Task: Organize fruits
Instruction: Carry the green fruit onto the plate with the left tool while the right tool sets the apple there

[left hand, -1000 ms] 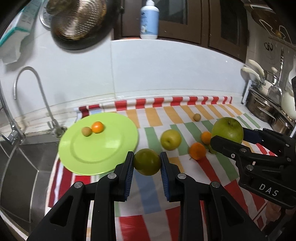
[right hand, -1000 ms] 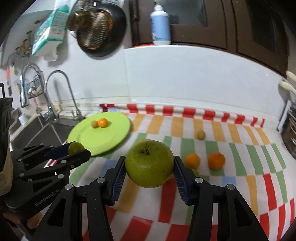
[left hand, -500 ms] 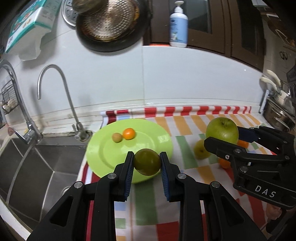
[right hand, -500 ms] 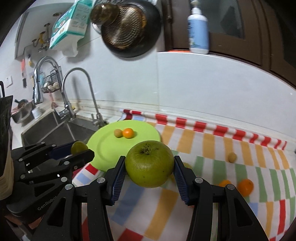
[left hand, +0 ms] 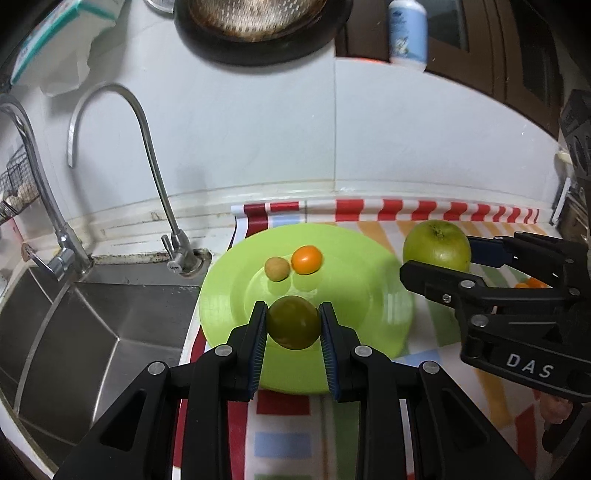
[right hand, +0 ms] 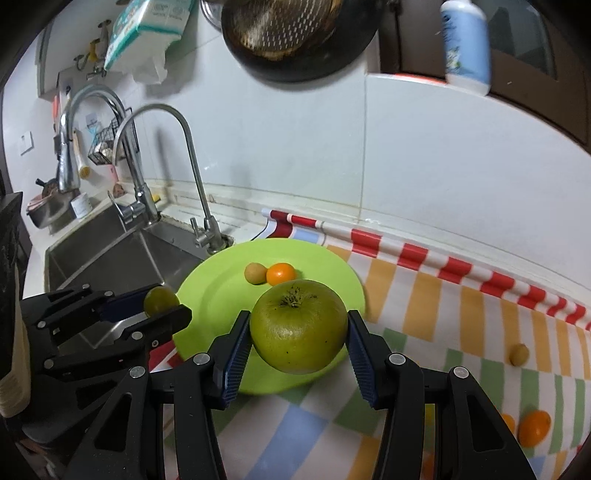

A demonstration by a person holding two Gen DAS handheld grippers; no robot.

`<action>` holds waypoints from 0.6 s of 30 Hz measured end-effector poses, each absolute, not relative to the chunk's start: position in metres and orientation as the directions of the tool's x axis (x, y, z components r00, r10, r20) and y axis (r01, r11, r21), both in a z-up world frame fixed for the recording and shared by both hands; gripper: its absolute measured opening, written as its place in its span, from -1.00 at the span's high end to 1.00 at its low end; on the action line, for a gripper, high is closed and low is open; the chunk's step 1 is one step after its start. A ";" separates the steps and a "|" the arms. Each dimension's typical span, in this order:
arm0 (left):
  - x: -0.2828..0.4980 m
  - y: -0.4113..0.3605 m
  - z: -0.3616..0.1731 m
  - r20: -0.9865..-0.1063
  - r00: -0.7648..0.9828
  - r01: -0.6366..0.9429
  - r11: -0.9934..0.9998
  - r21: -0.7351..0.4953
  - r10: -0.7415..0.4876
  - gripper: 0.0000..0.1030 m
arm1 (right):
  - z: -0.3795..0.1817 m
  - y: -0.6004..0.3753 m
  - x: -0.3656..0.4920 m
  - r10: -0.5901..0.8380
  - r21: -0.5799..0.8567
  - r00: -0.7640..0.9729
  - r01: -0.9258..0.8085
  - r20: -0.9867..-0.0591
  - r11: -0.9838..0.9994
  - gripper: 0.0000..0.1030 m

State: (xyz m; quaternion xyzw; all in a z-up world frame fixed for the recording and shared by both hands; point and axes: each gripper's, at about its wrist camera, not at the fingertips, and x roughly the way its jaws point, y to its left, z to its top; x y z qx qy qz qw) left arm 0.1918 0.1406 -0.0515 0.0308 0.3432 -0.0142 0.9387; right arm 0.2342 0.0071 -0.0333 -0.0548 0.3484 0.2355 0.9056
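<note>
We see a glossy, smooth lime-green plate that looks like plastic, lying on a matt striped cloth. Left of the plate, the sink and the curved tap are brushed, shiny metal. Behind the plate the wall is smooth, glossy tile. Above the plate hangs a perforated metal strainer in a dark matt pan. The big green apple has smooth, faintly speckled skin.

You have one green plate carrying two small fruits: one orange citrus and one tan round fruit. Two green fruits are gripped: one large apple and one small dark-green fruit. Two faucets stand at one sink.
</note>
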 end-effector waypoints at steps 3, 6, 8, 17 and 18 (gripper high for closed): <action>0.206 0.148 -0.064 -0.672 0.740 0.053 0.998 0.043 -0.010 0.46 | -0.048 0.017 0.251 0.387 0.083 0.615 -0.463 -0.687 0.883 0.01; 0.219 0.154 -0.075 -0.691 0.722 0.056 0.998 0.037 -0.014 0.46 | -0.060 0.025 0.265 0.388 0.100 0.593 -0.459 -0.706 0.883 0.01; 0.227 0.158 -0.081 -0.700 0.714 0.058 0.998 0.036 -0.016 0.46 | -0.066 0.031 0.272 0.383 0.097 0.587 -0.459 -0.713 0.883 0.01; 0.250 0.164 -0.094 -0.725 0.689 0.051 0.998 0.042 -0.004 0.26 | -0.086 0.038 0.297 0.364 0.105 0.554 -0.443 -0.748 0.890 0.01; 0.250 0.164 -0.093 -0.722 0.692 0.048 0.998 0.040 -0.004 0.23 | -0.086 0.038 0.298 0.364 0.109 0.554 -0.439 -0.749 0.892 -0.01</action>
